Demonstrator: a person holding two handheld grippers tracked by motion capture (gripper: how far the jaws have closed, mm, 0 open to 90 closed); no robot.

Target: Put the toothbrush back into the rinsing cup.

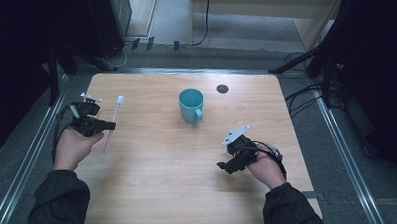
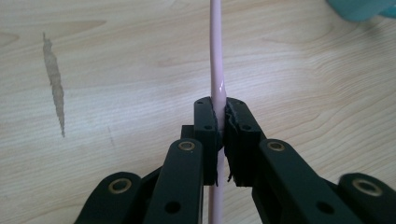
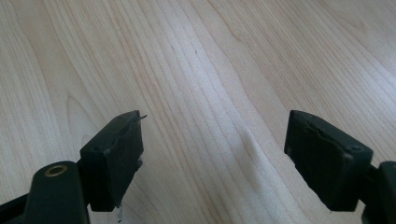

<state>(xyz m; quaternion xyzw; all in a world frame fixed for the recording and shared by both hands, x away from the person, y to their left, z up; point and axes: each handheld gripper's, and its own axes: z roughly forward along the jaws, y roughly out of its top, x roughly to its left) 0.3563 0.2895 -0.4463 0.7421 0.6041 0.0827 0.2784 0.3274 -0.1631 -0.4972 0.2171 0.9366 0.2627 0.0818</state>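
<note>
The left gripper (image 2: 219,116) was clamped on the pink handle of a toothbrush (image 1: 113,124), which in the high view ran from near the desk's left edge up toward its white head, left of the teal mug (image 1: 191,105) standing near the middle of the wooden desk (image 1: 158,173). In the left gripper view the handle passed straight between the two closed pads. The right gripper (image 3: 212,154) hung over bare wood near the desk's right front with its jaws wide apart and nothing between them.
</note>
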